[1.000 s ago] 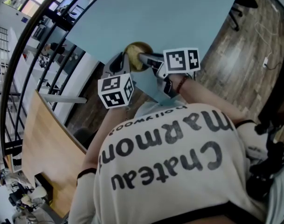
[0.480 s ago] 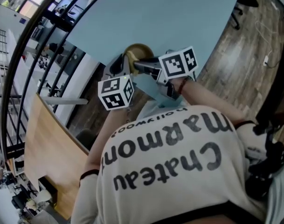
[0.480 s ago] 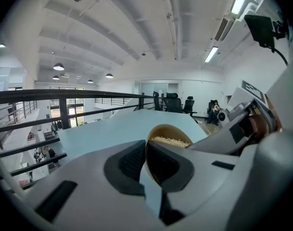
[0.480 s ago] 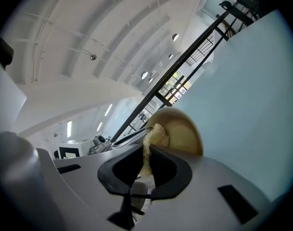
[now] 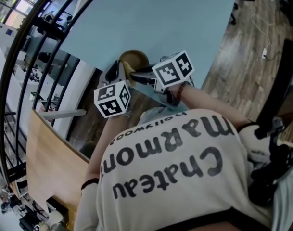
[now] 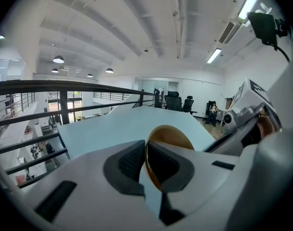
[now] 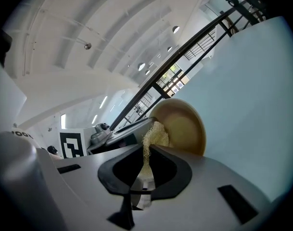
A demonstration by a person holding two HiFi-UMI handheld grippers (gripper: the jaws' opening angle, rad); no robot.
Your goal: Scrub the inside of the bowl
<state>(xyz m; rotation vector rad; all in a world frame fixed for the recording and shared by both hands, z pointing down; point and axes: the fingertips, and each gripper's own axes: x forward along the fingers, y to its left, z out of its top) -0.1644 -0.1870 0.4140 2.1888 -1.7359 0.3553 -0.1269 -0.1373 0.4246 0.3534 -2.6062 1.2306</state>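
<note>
The left tongs (image 6: pixel 146 150) pinch the rim of the tan bowl (image 6: pixel 172 134), held on edge over the table (image 6: pixel 112 126). The right tongs (image 7: pixel 147 153) clamp a fibrous scrubber (image 7: pixel 156 134), its tip at the bowl's inside, toward one o'clock (contact unclear). Scrubbing seems barely under way.
</note>
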